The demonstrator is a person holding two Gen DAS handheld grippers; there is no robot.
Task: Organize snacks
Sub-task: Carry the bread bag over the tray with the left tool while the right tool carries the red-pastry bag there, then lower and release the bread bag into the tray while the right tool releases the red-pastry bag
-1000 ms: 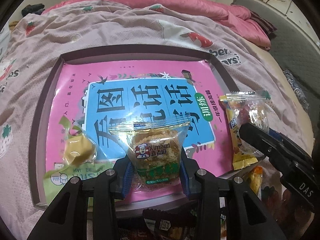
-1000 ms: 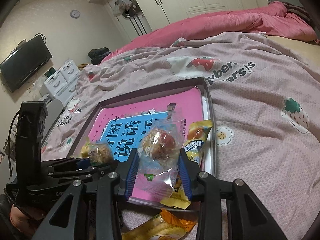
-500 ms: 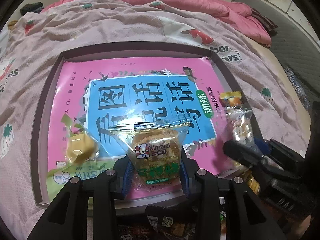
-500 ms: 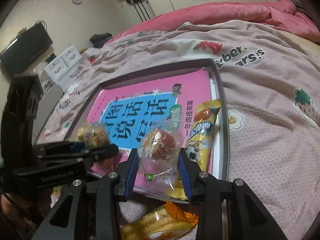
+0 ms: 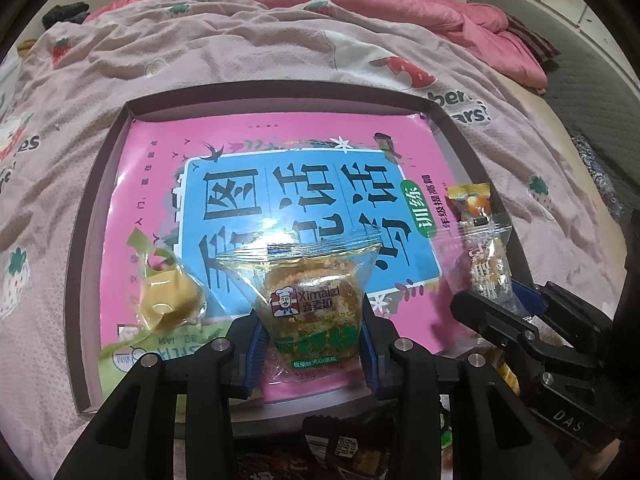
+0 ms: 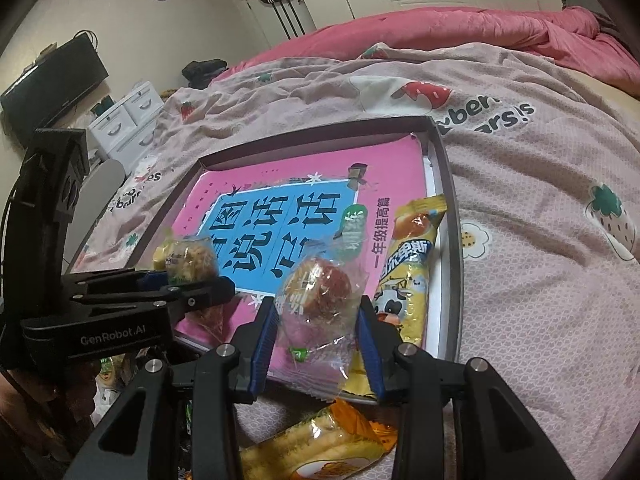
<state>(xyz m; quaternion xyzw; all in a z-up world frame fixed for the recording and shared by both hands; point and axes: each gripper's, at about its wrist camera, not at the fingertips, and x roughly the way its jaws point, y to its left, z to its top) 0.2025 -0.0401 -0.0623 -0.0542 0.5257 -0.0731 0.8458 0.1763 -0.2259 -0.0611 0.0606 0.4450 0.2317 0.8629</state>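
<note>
Left gripper [image 5: 308, 350] pinching crinkly clear cake packet [image 5: 310, 300], glossy pink book [image 5: 280, 184]

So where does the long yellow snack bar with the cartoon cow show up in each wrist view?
Left wrist: the yellow snack bar lies at the tray's right edge; only its orange top end shows above the right gripper's packet.
Right wrist: the bar lies full length, right of centre.
Shared landmark: the pink book.

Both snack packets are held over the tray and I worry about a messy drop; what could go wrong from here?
The right gripper pinches a loose clear-wrapped snack; it may slip. It may also land on the yellow bar at the tray's right edge. The left gripper could squash its soft cake packet.
</note>
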